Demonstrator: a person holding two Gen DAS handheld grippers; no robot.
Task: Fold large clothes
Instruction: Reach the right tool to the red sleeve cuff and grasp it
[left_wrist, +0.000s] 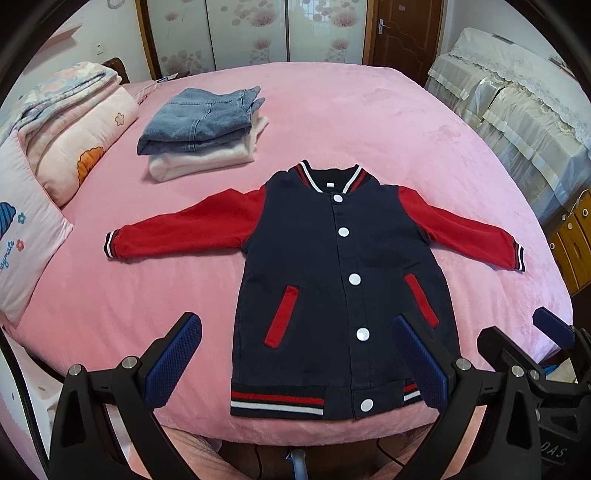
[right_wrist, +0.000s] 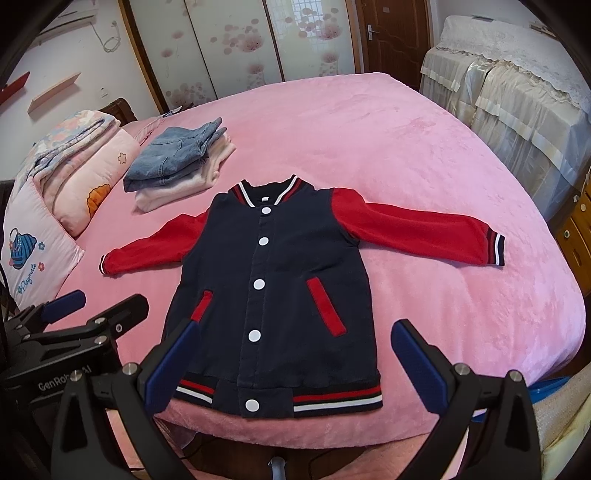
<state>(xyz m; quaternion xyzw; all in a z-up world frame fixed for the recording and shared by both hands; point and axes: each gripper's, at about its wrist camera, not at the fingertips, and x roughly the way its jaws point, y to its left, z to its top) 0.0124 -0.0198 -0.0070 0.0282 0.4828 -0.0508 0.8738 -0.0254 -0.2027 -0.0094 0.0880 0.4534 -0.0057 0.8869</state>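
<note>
A navy varsity jacket (left_wrist: 332, 280) with red sleeves, white snaps and striped hem lies flat, face up, on the pink bed, sleeves spread out; it also shows in the right wrist view (right_wrist: 280, 288). My left gripper (left_wrist: 295, 362) is open and empty, held above the jacket's hem near the bed's front edge. My right gripper (right_wrist: 291, 365) is open and empty, also above the hem. The right gripper (left_wrist: 524, 354) appears at the right edge of the left wrist view. The left gripper (right_wrist: 92, 310) appears at the left of the right wrist view.
The pink bed (left_wrist: 369, 110) stretches behind the jacket. Folded jeans on a folded pale garment (left_wrist: 203, 129) lie at the back left. Pillows and a folded quilt (left_wrist: 66, 140) line the left side. A covered sofa (left_wrist: 517, 110) and a wooden cabinet (left_wrist: 572, 236) stand to the right.
</note>
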